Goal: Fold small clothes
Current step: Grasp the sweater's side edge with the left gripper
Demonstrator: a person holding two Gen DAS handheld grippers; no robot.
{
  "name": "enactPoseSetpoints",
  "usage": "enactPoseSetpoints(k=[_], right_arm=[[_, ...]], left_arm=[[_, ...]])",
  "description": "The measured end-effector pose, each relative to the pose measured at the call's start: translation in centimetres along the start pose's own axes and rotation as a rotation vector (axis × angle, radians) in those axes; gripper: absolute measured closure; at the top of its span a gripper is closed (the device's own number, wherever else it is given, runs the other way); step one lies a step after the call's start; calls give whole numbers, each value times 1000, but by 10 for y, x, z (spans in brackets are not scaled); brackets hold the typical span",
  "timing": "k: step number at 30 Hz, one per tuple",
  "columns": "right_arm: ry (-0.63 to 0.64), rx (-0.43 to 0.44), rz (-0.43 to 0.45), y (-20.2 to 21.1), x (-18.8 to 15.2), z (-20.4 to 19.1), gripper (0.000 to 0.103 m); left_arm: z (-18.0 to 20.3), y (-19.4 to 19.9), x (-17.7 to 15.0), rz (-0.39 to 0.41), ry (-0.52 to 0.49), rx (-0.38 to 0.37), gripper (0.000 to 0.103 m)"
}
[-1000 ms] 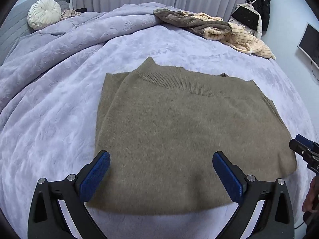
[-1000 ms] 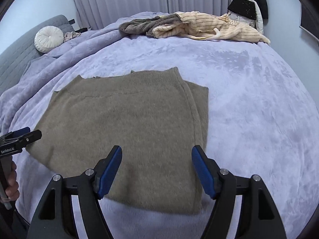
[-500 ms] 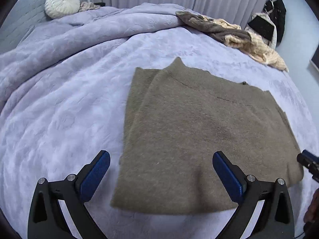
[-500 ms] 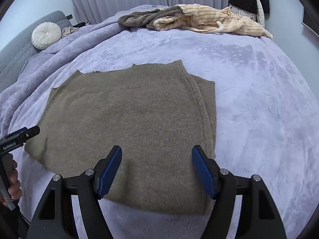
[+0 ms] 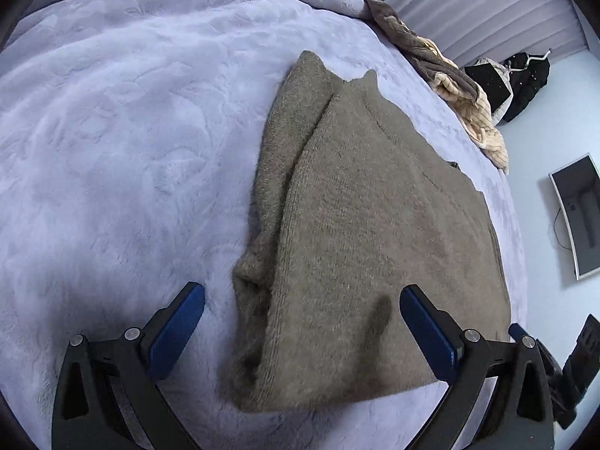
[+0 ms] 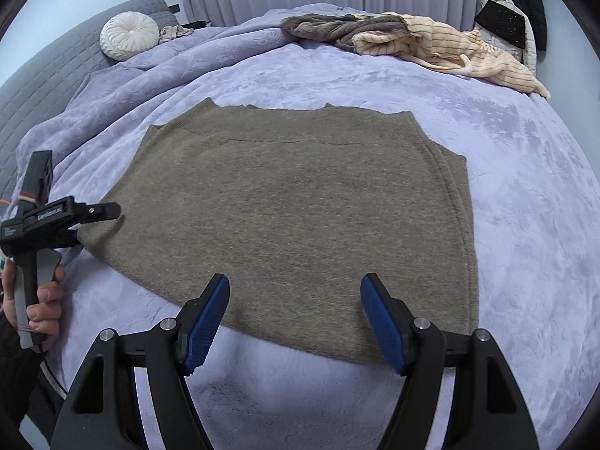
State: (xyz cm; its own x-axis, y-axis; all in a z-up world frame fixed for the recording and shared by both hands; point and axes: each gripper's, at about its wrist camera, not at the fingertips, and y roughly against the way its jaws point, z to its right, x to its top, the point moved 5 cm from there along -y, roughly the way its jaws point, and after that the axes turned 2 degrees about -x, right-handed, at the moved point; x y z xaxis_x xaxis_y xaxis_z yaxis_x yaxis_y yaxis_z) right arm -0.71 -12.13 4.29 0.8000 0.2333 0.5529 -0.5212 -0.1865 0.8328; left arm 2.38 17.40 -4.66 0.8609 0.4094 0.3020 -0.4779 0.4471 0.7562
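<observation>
Two handheld tools with black arms and blue rubber pads hover over a bed covered in a lilac plush blanket (image 6: 525,195). On the blanket lies an olive-brown knitted sweater (image 6: 292,206), spread flat with its sides folded inward and its ribbed collar towards the far side of the bed.

Seen from its own camera, the left tool (image 5: 302,332) has its jaws wide apart and grips nothing. It hangs just above the near left corner of the sweater, where the folded layers bunch into a thick rolled edge. One blue pad is over bare blanket, the other over the knit; whether either pad touches the fabric cannot be told. In the right camera this same tool appears at the left edge, held in a person's hand (image 6: 41,300), its black finger tip just beside the sweater's left corner.

The right tool (image 6: 294,322) also has its jaws set well apart, with nothing between them. Its pads sit just above the near hem of the sweater, towards the right side.

At the far edge of the bed lies a heap of other clothes, grey-brown and cream with dark stripes (image 6: 431,41). A round white pleated cushion (image 6: 129,35) rests against a grey quilted headboard (image 6: 45,75).
</observation>
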Motion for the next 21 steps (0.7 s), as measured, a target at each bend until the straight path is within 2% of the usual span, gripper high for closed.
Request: enactPoseSetpoints(k=[3,6,9,12,16,21], right_arm=[[23,0,-6,-3,1,-8,27],[23,-3,-15,-6,5,-10,27],[25,-4,-16,-7,8,-12,27],[42,-7,-17,-8,11,-16,27],[59,-10,-17,-11,19,-22,27],[78,1,-6,-11,24,-31,27]], left_arm=[[14,-5,3,-24,35,-98,0],[29,-4,-1,-24,12,-141,0],[18,-8,-4,-14,35,-175,0],[12,-4,-4,7,63,-248,0],[11,4,-10,-15,27,-302,0],[4,17,-18,12,15,-382,0]])
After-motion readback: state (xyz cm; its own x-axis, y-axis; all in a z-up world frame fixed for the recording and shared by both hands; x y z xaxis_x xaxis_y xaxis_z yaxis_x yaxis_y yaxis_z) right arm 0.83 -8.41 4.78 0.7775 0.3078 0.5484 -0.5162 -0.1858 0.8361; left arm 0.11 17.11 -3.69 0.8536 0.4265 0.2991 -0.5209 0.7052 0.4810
